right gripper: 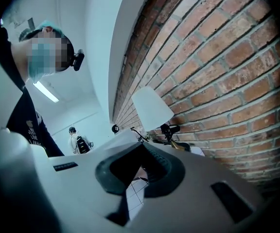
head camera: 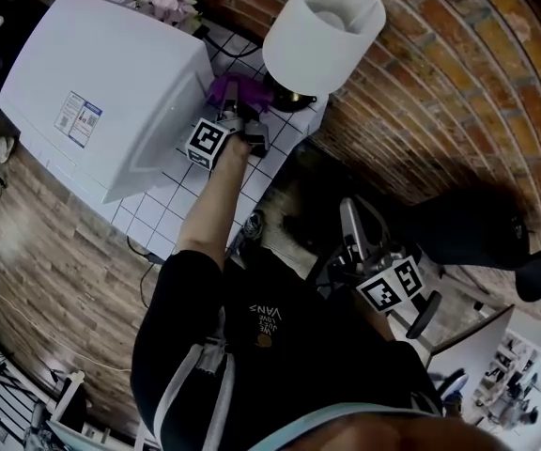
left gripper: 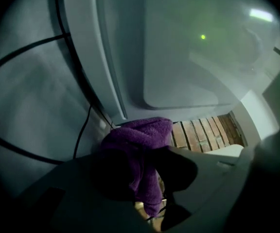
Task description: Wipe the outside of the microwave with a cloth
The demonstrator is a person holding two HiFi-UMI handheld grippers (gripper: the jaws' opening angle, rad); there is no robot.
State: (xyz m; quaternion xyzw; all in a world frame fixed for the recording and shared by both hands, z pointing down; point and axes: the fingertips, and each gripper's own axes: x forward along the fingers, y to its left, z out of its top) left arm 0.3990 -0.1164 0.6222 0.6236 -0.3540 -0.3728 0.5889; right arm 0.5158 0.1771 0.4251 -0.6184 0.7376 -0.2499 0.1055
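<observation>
— Head view first: where is the cloth?
— The purple cloth is bunched at the side of the white microwave, between it and the base of the lamp; the left gripper reaches in over the white tiled surface, while the right gripper hangs well apart, out beyond the surface and near the brick wall

— And the left gripper view?
— The left gripper has its jaws pinching the cloth, which bulges up against the microwave's lower edge; a black cable runs just beside it

— The right gripper view?
— The right gripper has its jaws pressed together at the tips with nothing between them; the lamp and brick wall lie ahead
</observation>
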